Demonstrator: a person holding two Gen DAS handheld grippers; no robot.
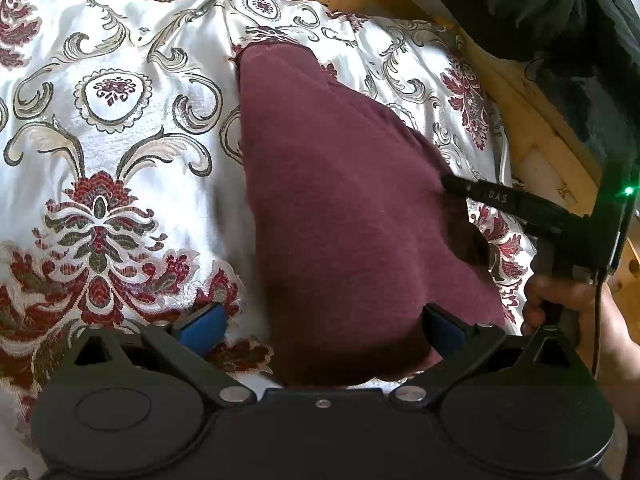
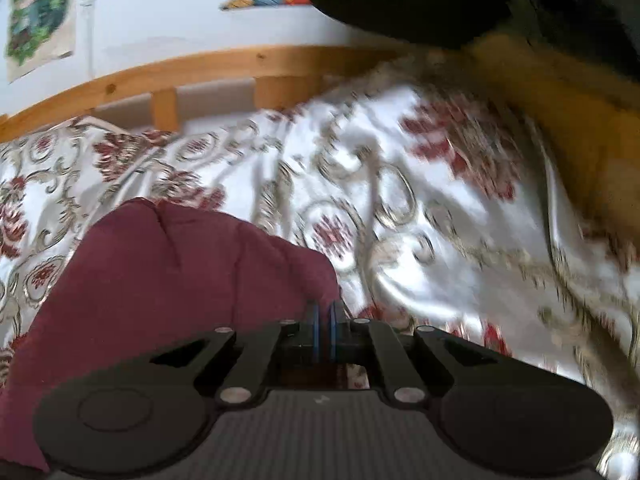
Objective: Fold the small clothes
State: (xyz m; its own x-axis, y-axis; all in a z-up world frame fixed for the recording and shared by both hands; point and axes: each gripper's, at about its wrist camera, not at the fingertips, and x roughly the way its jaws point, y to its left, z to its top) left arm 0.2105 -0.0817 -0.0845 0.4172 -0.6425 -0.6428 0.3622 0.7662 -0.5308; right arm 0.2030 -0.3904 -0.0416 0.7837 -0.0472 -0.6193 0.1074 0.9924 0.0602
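A maroon garment (image 1: 340, 200) lies on the floral bedspread (image 1: 120, 140), partly lifted at its right edge. My left gripper (image 1: 320, 326) is open, its blue pads on either side of the garment's near end, with the cloth between the jaws. My right gripper (image 1: 452, 186) shows in the left wrist view as a black finger at the garment's right edge. In the right wrist view my right gripper (image 2: 324, 320) is shut with the edge of the maroon garment (image 2: 160, 280) pinched between its blue pads.
The wooden bed frame (image 2: 200, 72) runs along the far side, with a white wall and posters behind. A dark garment (image 1: 540, 8) hangs at the upper right. The person's hand (image 1: 560, 304) holds the right gripper's handle.
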